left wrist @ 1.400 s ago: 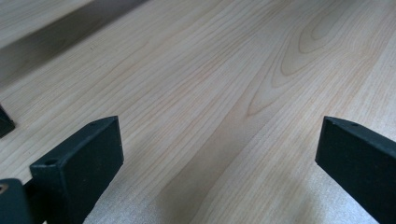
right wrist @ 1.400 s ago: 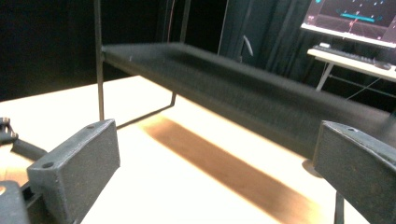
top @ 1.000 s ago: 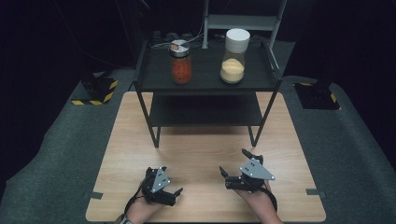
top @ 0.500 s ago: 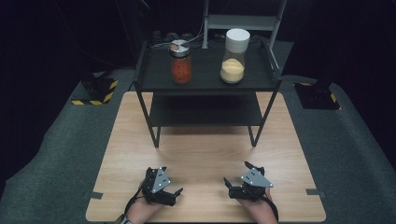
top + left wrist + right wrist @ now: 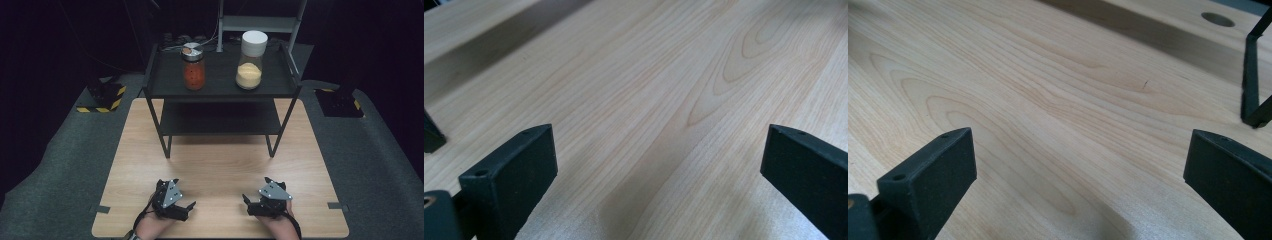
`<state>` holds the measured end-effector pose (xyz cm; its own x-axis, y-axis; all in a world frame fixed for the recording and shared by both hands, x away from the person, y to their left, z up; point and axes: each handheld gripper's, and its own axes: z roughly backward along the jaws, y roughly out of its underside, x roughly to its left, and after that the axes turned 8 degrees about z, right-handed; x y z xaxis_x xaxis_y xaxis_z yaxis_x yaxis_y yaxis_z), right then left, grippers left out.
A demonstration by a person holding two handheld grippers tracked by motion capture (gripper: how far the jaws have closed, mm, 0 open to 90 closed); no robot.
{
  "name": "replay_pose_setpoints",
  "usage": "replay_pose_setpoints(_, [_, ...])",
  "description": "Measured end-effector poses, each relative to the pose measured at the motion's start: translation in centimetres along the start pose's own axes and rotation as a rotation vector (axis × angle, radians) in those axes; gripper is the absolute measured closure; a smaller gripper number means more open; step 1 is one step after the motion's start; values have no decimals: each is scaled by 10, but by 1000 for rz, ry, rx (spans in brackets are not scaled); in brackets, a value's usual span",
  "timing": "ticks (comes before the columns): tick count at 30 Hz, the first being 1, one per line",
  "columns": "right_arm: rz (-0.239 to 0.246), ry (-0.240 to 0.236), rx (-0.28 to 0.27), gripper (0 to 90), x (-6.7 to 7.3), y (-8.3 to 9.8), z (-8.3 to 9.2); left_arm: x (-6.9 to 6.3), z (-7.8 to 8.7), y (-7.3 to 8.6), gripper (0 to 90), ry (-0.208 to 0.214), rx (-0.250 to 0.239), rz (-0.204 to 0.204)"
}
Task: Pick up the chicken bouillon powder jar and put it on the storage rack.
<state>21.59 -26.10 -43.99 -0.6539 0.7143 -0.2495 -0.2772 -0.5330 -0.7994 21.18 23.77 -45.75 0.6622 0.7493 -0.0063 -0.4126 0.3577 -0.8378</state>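
Wood-top table, both grippers low and wide open

Pale wood fills the near half of the table (image 5: 220,165), and both hands are down at its front edge. On the left, the left gripper (image 5: 181,210) sits low over the board, jaws spread wide in its own view with bare grain between them, holding nothing. Over on the right, the right gripper (image 5: 250,204) sits just as low, jaws equally far apart and empty; its view catches a foot of the black shelf unit (image 5: 220,87) at the far right edge. Up on that unit's top shelf stand two jars, well apart: an orange-red filled jar (image 5: 193,70) with a metal lid on the left, a yellow-grain jar (image 5: 250,62) with a white cap on the right. Lower shelf looks bare.
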Motion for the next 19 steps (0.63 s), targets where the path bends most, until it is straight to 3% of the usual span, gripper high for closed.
replay_pose_setpoints(3, [-12,-11,16,0,-3,-3,-2,-1,0,0,20,-7,1,2])
replay_pose_setpoints(9, [9,-25,30,0,-5,-6,-4,-6,-2,-3,20,-24,16,-15])
replay_pose_setpoints(19, [-19,-34,21,0,-9,-2,-2,2,-3,-5,21,11,23,2])
